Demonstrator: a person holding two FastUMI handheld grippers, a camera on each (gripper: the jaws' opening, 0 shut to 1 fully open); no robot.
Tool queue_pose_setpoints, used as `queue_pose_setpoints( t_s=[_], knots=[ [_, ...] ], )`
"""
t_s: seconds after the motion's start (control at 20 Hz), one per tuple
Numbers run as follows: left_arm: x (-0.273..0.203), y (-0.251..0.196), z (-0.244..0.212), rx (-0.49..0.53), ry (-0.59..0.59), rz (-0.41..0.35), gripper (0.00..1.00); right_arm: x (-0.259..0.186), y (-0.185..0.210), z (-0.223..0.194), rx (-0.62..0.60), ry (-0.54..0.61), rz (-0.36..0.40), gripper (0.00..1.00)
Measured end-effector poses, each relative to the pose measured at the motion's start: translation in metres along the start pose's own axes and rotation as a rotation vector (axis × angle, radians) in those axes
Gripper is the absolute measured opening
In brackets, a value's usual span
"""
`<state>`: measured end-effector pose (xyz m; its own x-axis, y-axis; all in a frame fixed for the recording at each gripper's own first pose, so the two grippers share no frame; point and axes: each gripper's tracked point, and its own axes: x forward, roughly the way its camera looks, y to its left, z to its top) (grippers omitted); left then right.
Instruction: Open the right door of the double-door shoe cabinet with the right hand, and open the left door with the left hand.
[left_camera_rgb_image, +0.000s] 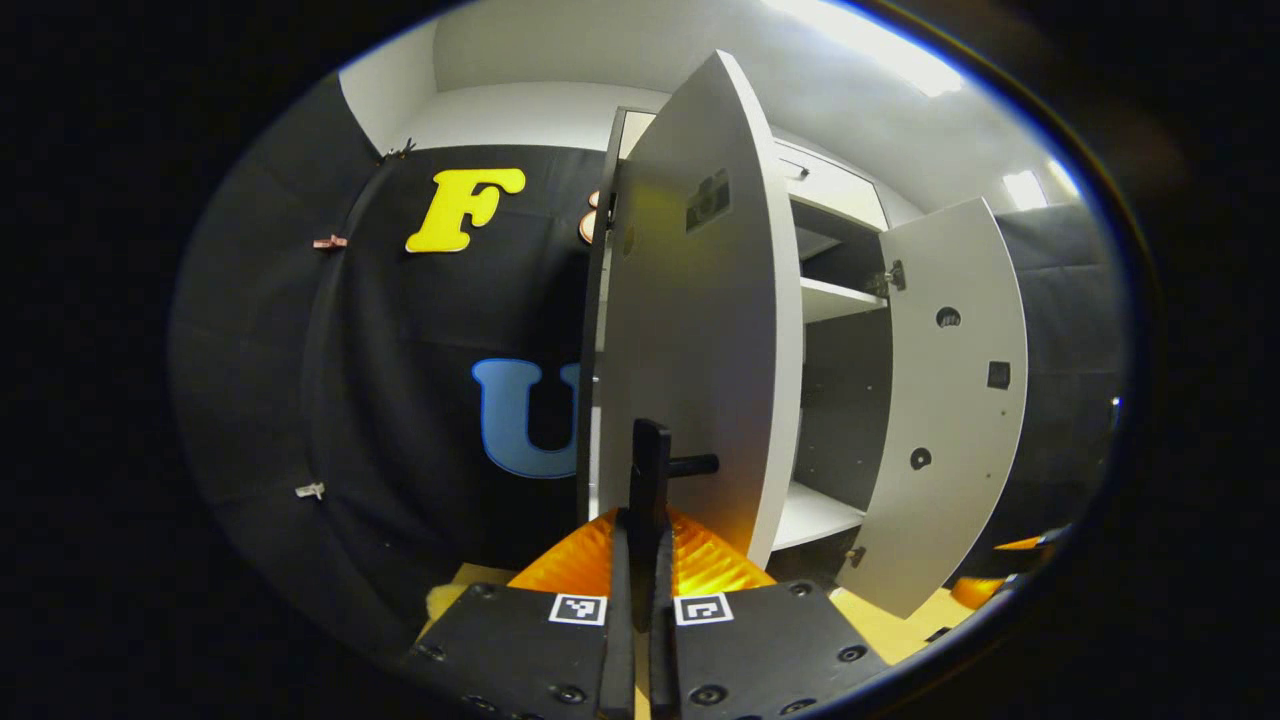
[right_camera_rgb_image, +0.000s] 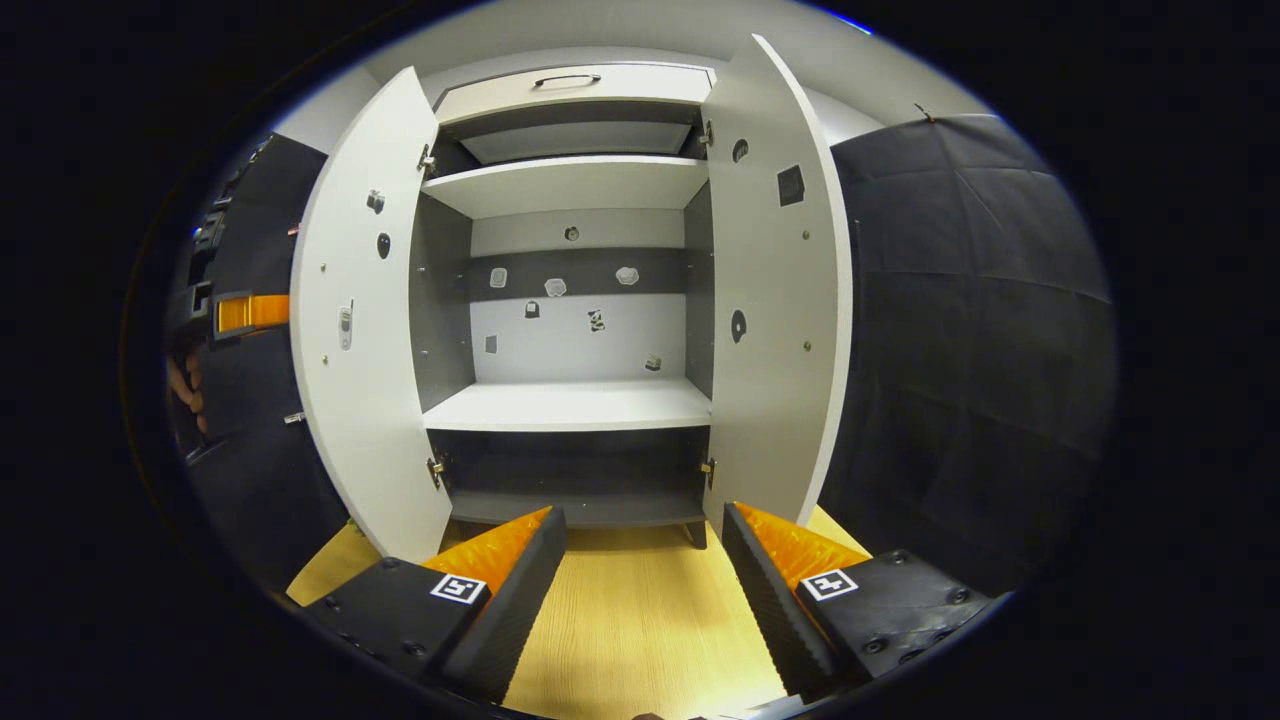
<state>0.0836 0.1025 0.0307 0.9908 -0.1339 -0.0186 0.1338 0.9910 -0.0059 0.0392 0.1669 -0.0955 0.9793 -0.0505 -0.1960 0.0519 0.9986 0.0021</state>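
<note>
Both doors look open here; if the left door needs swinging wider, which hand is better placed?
Left, probably. The left gripper has its fingers closed on the handle of the left door. The right gripper is open, away from the cabinet, gripping nothing, and the right door already stands wide.

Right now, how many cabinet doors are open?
2. The left door is swung out on the left side of the cabinet; the right door is swung out on the right. No others visible.

No legible text, label or number shows on anything here.
</note>
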Motion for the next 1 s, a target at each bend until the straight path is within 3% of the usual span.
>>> queue_pose_setpoints(
  t_s=[0.2,0.3,0.5,0.65,0.8,1.0],
  knots=[
    [-0.002,0.042,-0.002,0.01,-0.001,0.085,0.05,0.001,-0.006,0.005,-0.012,-0.007,-0.012,0.98],
    [-0.008,0.031,-0.004,-0.052,0.011,0.025,0.05,0.002,-0.009,0.008,-0.016,-0.006,-0.013,0.98],
    [-0.014,0.035,-0.001,0.006,0.017,0.062,0.05,0.008,-0.013,0.014,-0.02,0.003,-0.022,0.98],
    [-0.023,0.033,0.001,-0.02,0.03,0.056,0.05,0.014,-0.011,0.026,-0.012,-0.006,-0.02,0.98],
    [-0.064,0.013,-0.006,-0.074,0.026,0.047,0.05,0.022,-0.014,0.037,-0.019,-0.021,0.0,0.98],
    [-0.078,-0.025,-0.01,-0.146,0.017,0.041,0.05,0.036,-0.02,0.05,-0.009,-0.044,0.048,0.98]
  ],
)
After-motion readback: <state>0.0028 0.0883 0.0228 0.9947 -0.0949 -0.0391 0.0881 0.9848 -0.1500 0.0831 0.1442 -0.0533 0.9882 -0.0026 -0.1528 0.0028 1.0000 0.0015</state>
